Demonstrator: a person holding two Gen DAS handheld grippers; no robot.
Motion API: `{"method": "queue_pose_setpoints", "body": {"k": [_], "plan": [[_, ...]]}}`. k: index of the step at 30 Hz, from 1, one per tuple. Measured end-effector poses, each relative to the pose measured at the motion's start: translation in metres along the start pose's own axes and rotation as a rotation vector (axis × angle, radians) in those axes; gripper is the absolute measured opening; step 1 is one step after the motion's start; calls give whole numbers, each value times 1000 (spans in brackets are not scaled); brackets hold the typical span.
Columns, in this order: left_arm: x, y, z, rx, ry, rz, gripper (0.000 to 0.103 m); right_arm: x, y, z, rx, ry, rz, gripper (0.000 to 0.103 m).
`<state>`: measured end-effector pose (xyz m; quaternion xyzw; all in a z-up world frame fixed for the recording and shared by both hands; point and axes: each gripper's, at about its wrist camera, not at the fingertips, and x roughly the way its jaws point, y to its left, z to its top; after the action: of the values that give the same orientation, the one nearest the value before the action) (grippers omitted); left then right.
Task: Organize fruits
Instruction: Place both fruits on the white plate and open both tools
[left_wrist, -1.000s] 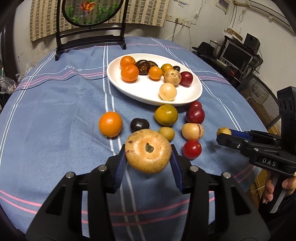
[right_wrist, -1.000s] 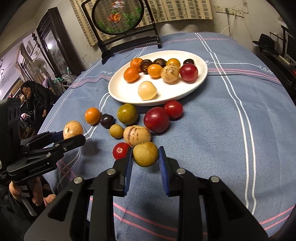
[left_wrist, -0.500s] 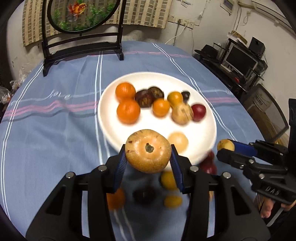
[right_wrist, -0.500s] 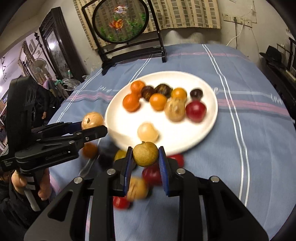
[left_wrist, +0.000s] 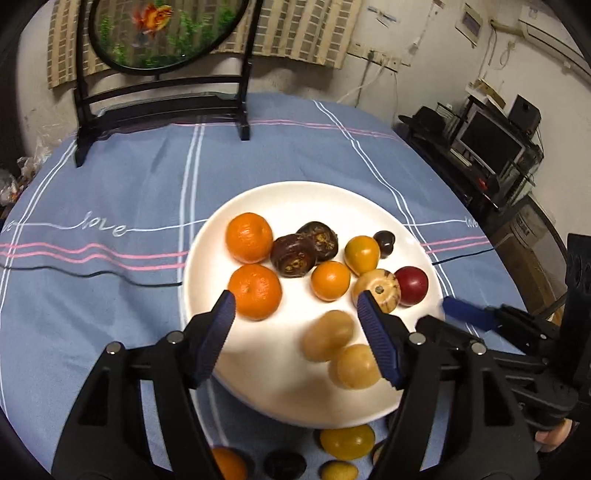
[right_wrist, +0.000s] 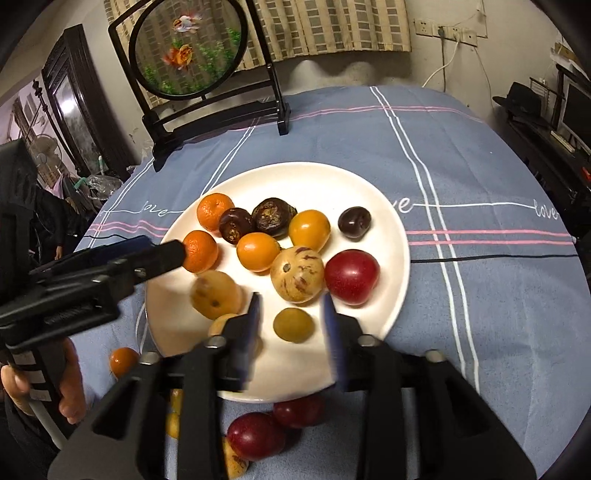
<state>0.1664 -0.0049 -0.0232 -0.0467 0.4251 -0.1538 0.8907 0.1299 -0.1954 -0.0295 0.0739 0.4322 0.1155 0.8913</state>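
Note:
My left gripper (left_wrist: 295, 310) hangs over the white plate (left_wrist: 295, 192), its jaws opening and no pad touching anything. The big tan fruit (left_wrist: 327, 339) lies blurred on the plate just below and between them, beside a pale round fruit (left_wrist: 356, 365). My right gripper (right_wrist: 291, 314) is over the plate's (right_wrist: 397, 229) near side, jaws opening. A small olive-yellow fruit (right_wrist: 293, 325) rests on the plate between them, free of both pads. From the right wrist, the tan fruit (right_wrist: 216, 293) sits under the left gripper (right_wrist: 162, 254).
The plate also holds oranges (left_wrist: 249, 236), dark fruits (left_wrist: 293, 254), a striped tan fruit (right_wrist: 297, 275) and a red plum (right_wrist: 351, 277). Loose fruit lies on the blue cloth nearer me: red plums (right_wrist: 255, 435), an orange (right_wrist: 123, 362), a yellow-green one (left_wrist: 347, 441). A framed round screen (right_wrist: 186, 48) stands at the far edge.
Both grippers moved forward from the loose fruit to above the plate. Each then opened, so the tan fruit and the olive-yellow fruit dropped onto the plate.

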Motion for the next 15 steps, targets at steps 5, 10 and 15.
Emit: {"method": "queue_pose_setpoints", "body": {"k": [5,10,15], "plan": [[-30,4,-27,-21,-8,-12,70,-25,4,-16,-17,-13,11,58],[-60,7,-77,-2,-28,4,71,-42,12,-49,-46,29,34,58],[-74,24,-111,-43,-30,30,72,-47,21,-86,-91,89,37,58]]}}
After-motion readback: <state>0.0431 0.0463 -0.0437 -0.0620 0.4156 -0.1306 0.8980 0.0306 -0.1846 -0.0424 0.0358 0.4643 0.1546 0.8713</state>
